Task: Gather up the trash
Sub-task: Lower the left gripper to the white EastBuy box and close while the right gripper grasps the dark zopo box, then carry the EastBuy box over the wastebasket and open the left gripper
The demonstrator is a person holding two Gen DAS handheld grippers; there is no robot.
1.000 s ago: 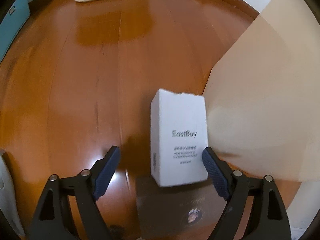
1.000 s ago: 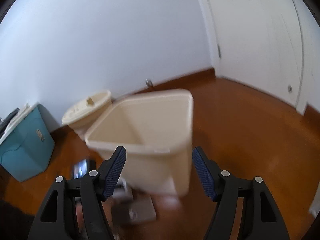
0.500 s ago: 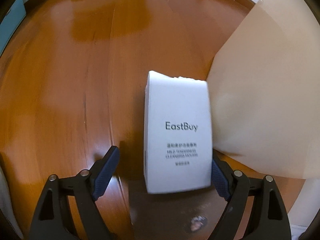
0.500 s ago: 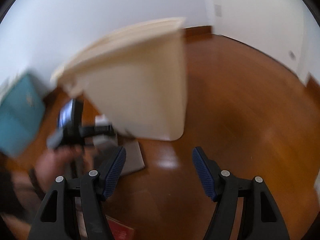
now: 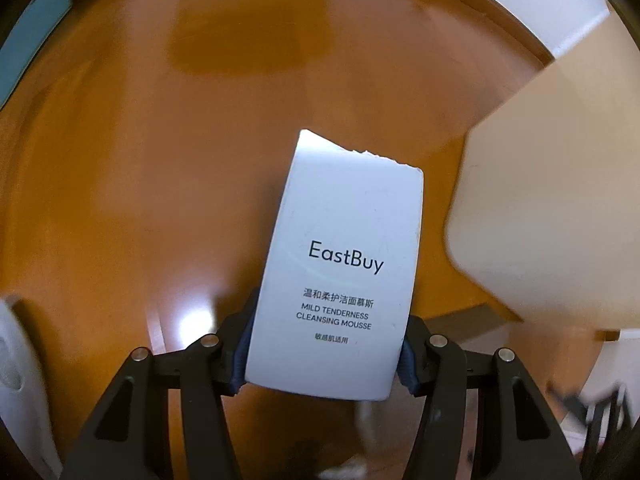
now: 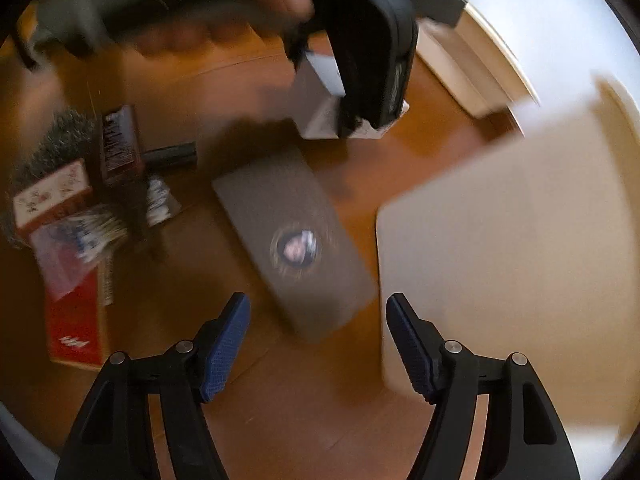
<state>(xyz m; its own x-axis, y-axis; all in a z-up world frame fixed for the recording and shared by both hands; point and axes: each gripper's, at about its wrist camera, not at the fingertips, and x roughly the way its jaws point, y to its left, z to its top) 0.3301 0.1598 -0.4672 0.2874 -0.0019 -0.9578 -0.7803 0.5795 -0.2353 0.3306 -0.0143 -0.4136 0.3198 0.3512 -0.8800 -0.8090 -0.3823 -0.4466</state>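
A: Box status? White carton (image 5: 340,276) marked EastBuy, cleansing mousse. Where is it seen?

B: It's clamped by the left gripper (image 5: 322,354). Jaws have just been closing & are now narrowed onto the carton's lower sides, w/ both blue pads pressed against it. Carton is held above the wood floor (image 5: 160,160), torn top edge pointed away from the camera.

A: And rel. to the bin?

B: Cream bin (image 5: 560,200) is seen just right of the carton, not touching it. In the right wrist view the bin (image 6: 500,260) is blurred but fills the right side.

A: Right gripper?

B: Right gripper (image 6: 318,350) is seen w/ jaws wide, nothing between the pads. It's pointed down at the floor, left of the bin.

A: What else is near the bin?

B: Grey flat box (image 6: 296,248) w/ a round picture is lying on the floor just left of the bin, ahead of the open jaws. Further left of the bin, a heap of mixed packets (image 6: 76,232) is seen: red, white, clear plastic. Details are too blurred to tell. A hand (image 6: 248,4) on the other gripper is visible beyond the grey box, blurred.
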